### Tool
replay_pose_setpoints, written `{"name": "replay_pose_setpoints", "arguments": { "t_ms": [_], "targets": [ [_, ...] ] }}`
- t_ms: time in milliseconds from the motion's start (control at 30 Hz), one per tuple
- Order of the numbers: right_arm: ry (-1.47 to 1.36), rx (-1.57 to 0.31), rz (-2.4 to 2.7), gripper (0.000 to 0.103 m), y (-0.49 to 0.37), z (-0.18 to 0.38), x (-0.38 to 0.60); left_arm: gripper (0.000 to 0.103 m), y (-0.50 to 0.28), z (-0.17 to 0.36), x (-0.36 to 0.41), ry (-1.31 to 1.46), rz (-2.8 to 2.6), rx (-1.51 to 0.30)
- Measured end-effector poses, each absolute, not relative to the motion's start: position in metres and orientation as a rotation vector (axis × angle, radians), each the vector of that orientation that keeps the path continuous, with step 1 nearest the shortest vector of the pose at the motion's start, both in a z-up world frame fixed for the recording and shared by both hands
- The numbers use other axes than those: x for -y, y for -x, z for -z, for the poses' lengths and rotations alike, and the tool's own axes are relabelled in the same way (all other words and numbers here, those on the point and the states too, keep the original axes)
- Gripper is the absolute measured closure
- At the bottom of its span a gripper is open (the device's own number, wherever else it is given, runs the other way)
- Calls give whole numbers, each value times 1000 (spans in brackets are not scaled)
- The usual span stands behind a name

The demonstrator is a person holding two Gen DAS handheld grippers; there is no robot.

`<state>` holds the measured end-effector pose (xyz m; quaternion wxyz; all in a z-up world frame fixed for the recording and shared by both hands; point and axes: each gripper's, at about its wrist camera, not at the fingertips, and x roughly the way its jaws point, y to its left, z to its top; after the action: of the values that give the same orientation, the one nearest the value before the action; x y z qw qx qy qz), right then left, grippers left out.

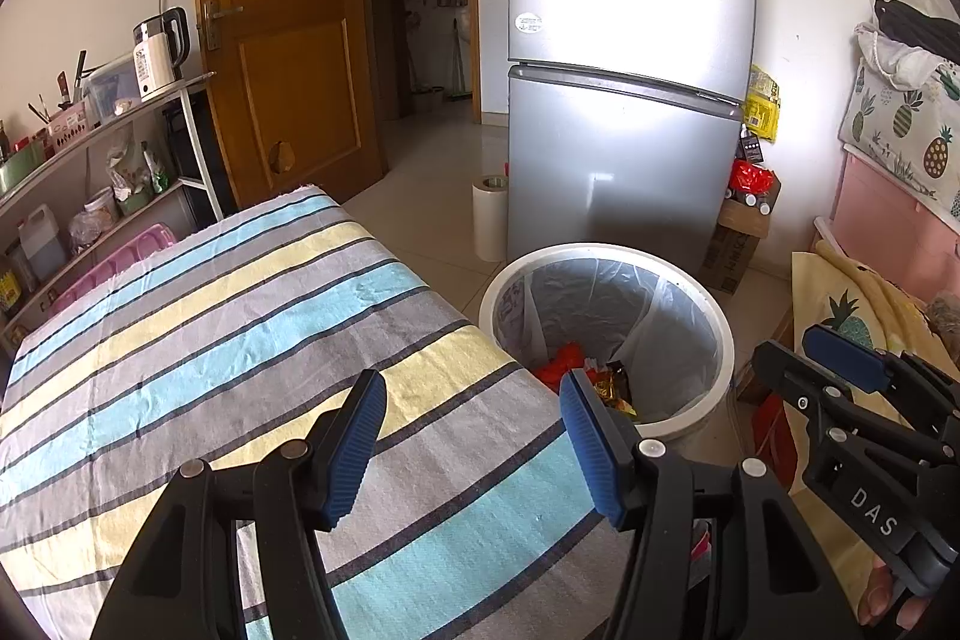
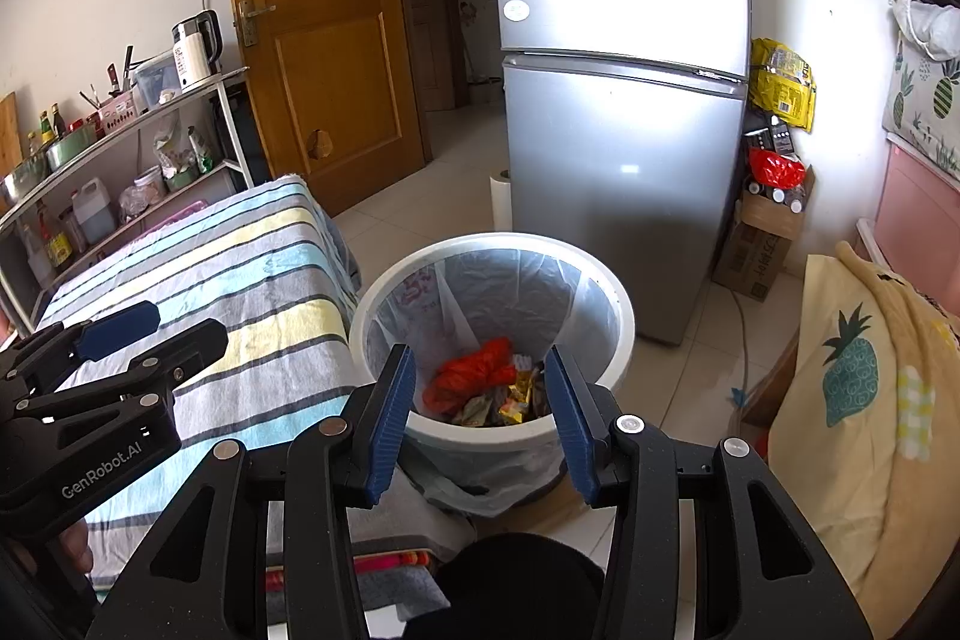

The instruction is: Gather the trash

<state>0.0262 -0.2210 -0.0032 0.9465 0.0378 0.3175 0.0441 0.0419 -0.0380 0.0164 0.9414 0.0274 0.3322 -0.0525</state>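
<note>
Currently: round white lined trash bin [image 2: 624,316] upright, mouth facing up, red and gold wrappers [image 2: 480,382] inside; left gripper [image 1: 474,436] and right gripper [image 2: 480,400] jaws released, empty.

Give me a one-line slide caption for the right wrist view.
Open right claw hangs empty over the lined white bin holding a red bag and wrappers.

Lived-in home room: silver fridge [image 1: 624,100] stood by a wooden door [image 1: 288,28], metal shelf [image 1: 102,124] held kettle [image 1: 159,52] and sauce bottles, striped cloth [image 1: 252,340] covered a table, pineapple-print blanket [image 2: 852,400] nearby.
</note>
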Motion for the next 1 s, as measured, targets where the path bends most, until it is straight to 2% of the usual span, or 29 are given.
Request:
{"name": "replay_pose_setpoints", "arguments": {
  "t_ms": [1000],
  "targets": [
    [-80, -645, -92, 57, -26, 2, 220, 43, -41, -16, 40, -57, 98, -674]
  ]
}}
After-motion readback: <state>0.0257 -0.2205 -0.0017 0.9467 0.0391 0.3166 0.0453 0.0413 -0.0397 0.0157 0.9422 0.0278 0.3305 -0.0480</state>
